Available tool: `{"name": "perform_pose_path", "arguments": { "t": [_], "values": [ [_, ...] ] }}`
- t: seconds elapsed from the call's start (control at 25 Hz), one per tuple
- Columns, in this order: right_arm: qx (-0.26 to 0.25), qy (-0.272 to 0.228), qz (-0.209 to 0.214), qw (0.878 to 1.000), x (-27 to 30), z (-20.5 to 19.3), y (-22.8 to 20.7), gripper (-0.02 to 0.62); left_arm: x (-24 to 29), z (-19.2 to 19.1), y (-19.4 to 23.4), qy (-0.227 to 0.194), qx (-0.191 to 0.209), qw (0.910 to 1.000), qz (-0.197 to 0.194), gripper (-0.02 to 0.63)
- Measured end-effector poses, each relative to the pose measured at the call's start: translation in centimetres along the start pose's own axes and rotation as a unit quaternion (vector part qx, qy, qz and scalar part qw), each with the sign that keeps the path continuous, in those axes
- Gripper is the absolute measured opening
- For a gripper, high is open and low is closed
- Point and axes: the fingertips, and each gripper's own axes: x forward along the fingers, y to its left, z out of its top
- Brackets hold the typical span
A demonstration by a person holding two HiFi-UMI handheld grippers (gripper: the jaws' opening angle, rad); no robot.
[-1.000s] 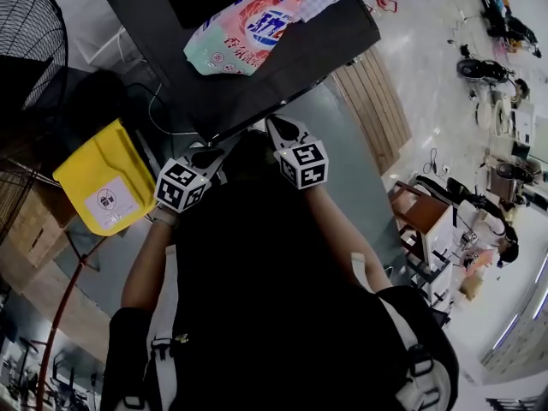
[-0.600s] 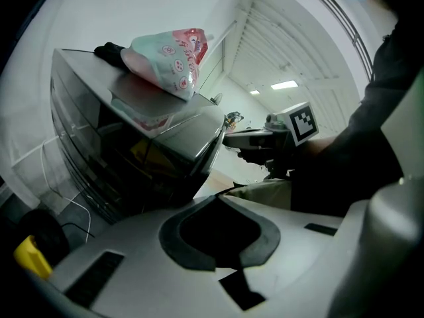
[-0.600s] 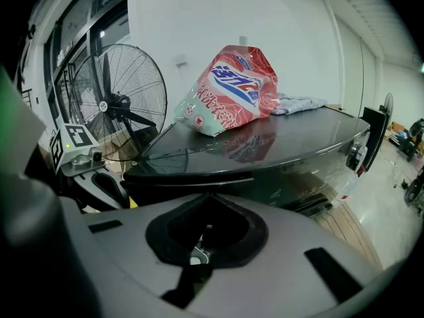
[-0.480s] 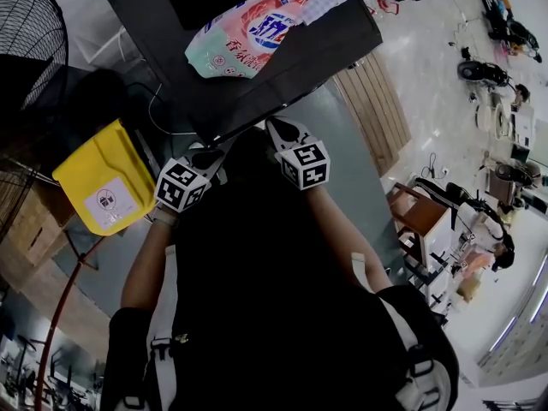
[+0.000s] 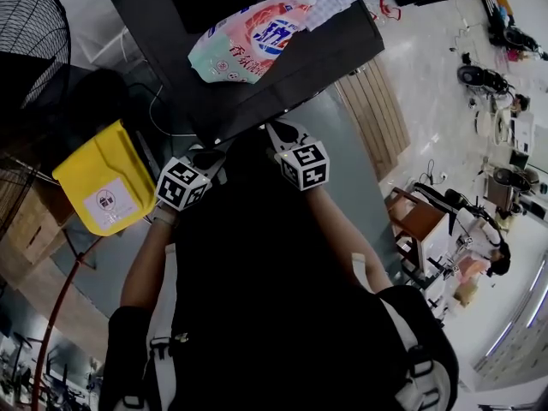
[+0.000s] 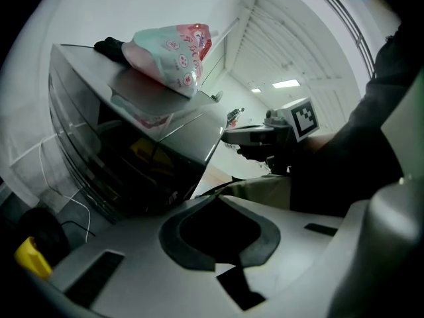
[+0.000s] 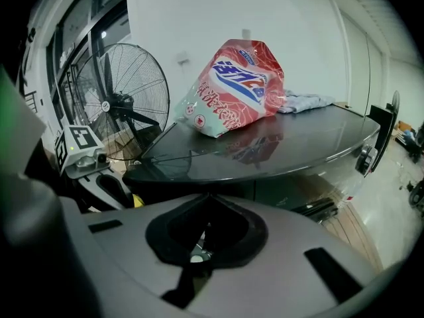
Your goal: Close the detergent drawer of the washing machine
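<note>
Jaws together, left gripper (image 5: 208, 156) and right gripper (image 5: 278, 129) face glossy dark washing machine (image 5: 282, 58).

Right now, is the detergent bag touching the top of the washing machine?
Touching. The right gripper view shows the detergent bag resting on the washing machine's dark top, its reflection meeting its base.

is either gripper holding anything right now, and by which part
Nothing is held: the left gripper and the right gripper both have jaws together, empty.
</note>
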Motion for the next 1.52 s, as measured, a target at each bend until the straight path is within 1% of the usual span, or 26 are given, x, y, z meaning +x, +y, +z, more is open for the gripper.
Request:
{"name": "perform_pose_path", "arguments": {
  "t": [0.24, 0.4, 0.6, 0.8, 0.88, 1.0, 1.04, 1.28, 1.52],
  "values": [
    [-0.004, 0.000, 0.002, 1.000, 0.1, 0.1, 0.0, 0.017, 0.4, -0.1, -0.3, 0.010, 0.016, 0.9998, -0.003, 0.011],
    [-0.007, 0.004, 0.001, 1.000, -0.1, 0.0, 0.0, 0.017, 0.4, 0.3, -0.9, 0.002, 0.023, 0.9997, -0.003, 0.011],
    [-0.022, -0.003, -0.003, 1.000, -0.2, 0.0, 0.0, 0.017, 0.4, 0.6, -1.2, -0.006, 0.028, 0.9996, -0.001, 0.011],
    [-0.006, -0.022, -0.008, 1.000, -2.1, 0.9, -0.4, 0.017, -0.4, 2.2, -2.7, -0.015, 0.048, 0.9987, -0.011, 0.011],
    [-0.003, -0.033, -0.013, 0.999, -3.2, 1.7, -0.6, 0.017, -1.0, 3.6, -2.9, -0.029, 0.049, 0.9983, -0.010, 0.011],
    [0.003, -0.058, -0.020, 0.998, -5.1, 3.1, -0.9, 0.017, -1.9, 6.7, -3.3, -0.063, 0.033, 0.9973, -0.022, 0.011],
    [0.007, -0.067, -0.023, 0.997, -5.9, 3.6, -1.0, 0.017, -2.1, 7.8, -3.6, -0.074, 0.034, 0.9964, -0.025, 0.011],
    [0.007, -0.121, -0.042, 0.992, -10.5, 6.9, -1.1, 0.017, -3.2, 13.9, -5.9, -0.121, 0.069, 0.9894, -0.042, 0.011],
    [-0.008, -0.160, -0.046, 0.986, -15.1, 10.8, -1.0, 0.018, -4.1, 19.9, -8.1, -0.163, 0.106, 0.9800, -0.041, 0.011]
  ]
}}
